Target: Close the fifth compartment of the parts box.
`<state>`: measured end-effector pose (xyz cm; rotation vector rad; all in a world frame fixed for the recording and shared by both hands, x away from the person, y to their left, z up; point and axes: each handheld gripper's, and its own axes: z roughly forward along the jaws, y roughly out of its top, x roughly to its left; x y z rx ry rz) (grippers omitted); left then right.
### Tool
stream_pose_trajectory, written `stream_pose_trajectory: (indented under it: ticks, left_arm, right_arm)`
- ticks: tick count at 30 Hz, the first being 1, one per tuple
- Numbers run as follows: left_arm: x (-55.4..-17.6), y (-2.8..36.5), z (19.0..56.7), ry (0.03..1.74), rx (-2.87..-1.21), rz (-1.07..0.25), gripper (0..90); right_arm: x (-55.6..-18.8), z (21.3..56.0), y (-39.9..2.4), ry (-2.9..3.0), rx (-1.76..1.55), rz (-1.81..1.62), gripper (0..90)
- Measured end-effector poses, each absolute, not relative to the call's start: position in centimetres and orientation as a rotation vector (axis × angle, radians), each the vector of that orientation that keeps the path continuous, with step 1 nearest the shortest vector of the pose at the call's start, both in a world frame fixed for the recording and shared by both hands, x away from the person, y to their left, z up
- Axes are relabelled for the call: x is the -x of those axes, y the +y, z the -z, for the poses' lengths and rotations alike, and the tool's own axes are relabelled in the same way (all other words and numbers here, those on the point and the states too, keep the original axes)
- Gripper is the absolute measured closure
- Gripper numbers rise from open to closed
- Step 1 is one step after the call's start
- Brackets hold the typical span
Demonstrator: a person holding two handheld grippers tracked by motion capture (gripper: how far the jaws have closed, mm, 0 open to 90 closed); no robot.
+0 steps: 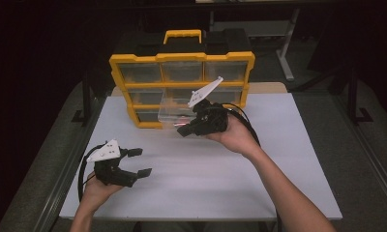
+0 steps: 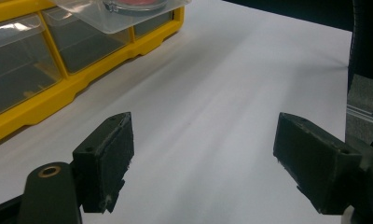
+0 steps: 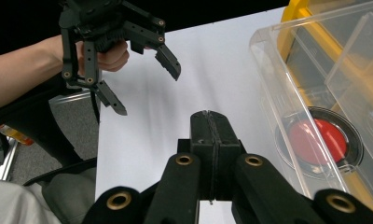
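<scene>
high view: yellow drawer box [image 1: 182, 60] at the far side of the white table [image 1: 201, 169]; clear drawer [image 1: 174, 112] pulled out; right gripper [image 1: 184, 129] just beside it; left gripper [image 1: 139, 162] near left, jaws apart.
left gripper view: jaws wide apart over bare table.
right gripper view: jaws together, holding nothing; red round thing [image 3: 317, 140] inside the clear drawer.

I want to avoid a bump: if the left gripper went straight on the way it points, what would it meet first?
Probably bare table. The left gripper, jaws open, aims along the white top, with the yellow organizer off to one side. Depth is unclear, but the way looks free as far as its view shows.
</scene>
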<state>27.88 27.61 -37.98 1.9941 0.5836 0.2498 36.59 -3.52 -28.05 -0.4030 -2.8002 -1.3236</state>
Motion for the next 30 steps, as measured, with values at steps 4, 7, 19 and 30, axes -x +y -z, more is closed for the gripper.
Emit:
stream_pose_trajectory:
  ticks: [4,7,19,30]
  left_arm:
    - [-27.9,27.5,37.9,0.581,-1.989,-0.252,20.3]
    - [-27.9,27.5,38.0,0.584,-1.992,-0.25,20.3]
    - [-28.0,27.5,38.1,0.59,-1.983,-0.245,20.3]
    - [-28.0,27.5,38.0,0.578,-1.98,-0.248,20.2]
  right_arm:
    - [-36.6,28.4,-3.3,-2.804,0.398,1.323,88.8]
    - [-36.6,28.7,-3.1,-2.81,0.397,1.314,88.8]
    - [-37.0,29.3,-2.7,-2.834,0.418,1.28,88.8]
    - [-37.1,29.7,-2.3,-2.887,0.441,1.264,88.8]
